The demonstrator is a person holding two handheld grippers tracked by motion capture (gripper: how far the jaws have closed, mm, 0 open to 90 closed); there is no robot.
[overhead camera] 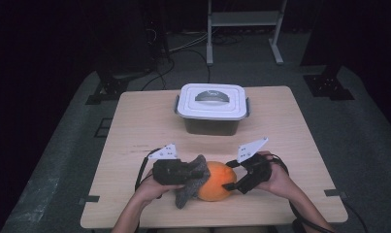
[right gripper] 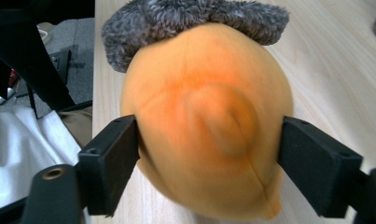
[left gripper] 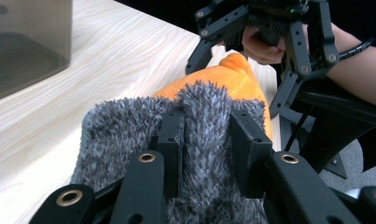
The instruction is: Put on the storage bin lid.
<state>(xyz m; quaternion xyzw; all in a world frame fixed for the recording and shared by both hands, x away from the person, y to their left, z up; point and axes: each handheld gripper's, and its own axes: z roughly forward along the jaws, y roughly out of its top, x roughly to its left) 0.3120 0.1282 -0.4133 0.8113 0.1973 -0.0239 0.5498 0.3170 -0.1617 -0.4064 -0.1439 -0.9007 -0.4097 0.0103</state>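
Note:
An orange plush toy (overhead camera: 216,183) with a grey fuzzy cap (overhead camera: 189,187) lies on the wooden table (overhead camera: 135,126) near its front edge. My left gripper (overhead camera: 195,174) comes in from the left and is shut on the grey fuzzy cap (left gripper: 115,130), a fold of it pinched between the two pads (left gripper: 172,140). My right gripper (right gripper: 206,154) faces it from the right. Its jaws stand wide on either side of the orange body (right gripper: 195,93), the pads at its flanks without squeezing it.
A white-lidded storage box (overhead camera: 212,108) with a grey handle stands at the back middle of the table; its smoky wall (left gripper: 27,42) is at the upper left of the left gripper view. Bare tabletop lies between box and toy. Dark floor, cables and stands surround the table.

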